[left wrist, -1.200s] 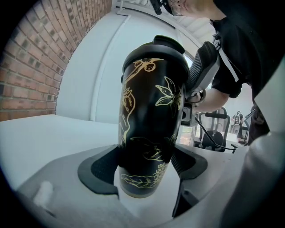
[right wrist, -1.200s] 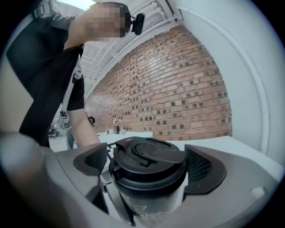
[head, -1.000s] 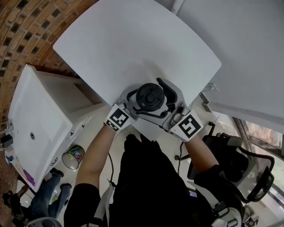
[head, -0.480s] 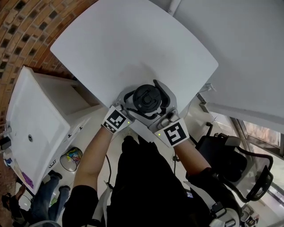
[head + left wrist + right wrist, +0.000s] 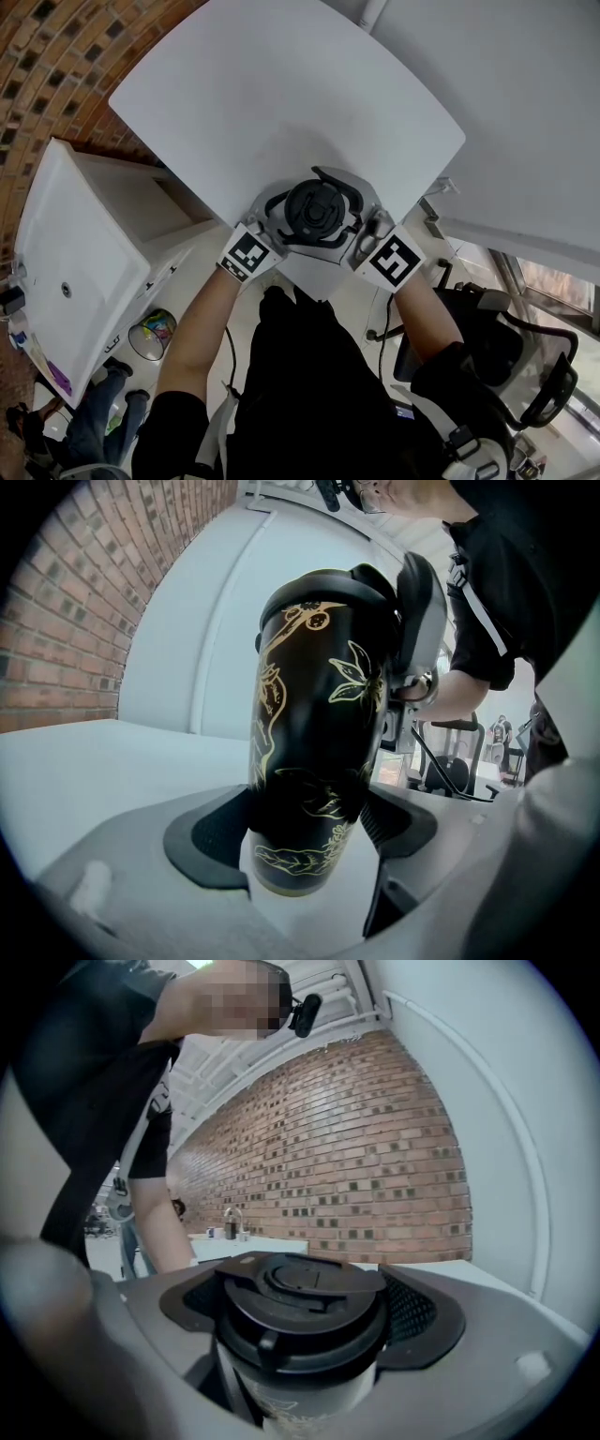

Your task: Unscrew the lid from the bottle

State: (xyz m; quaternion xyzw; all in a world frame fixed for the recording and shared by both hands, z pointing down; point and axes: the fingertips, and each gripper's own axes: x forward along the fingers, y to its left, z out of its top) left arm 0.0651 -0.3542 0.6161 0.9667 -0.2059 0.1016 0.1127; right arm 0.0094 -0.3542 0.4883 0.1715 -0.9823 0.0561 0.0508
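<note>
Shows only the round black lid in the head view, with the body hidden below, and cuts the bottle off under its collar in the right gripper view. Comes in from 7 o'clock with the left gripper, jaws pinching the bottle's lower body, and from 5 o'clock with the right gripper, jaws closing round the lid, not pressing yet. Stands upright at the 6 o'clock edge of the white counter, black with gold flower drawings.

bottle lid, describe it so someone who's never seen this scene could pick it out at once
Find the white round-cornered table; at its near edge is a black bottle covered in gold flower drawings. The lid is the round cap on its top: plain matte black with a flip closure, no gold on it.
</note>
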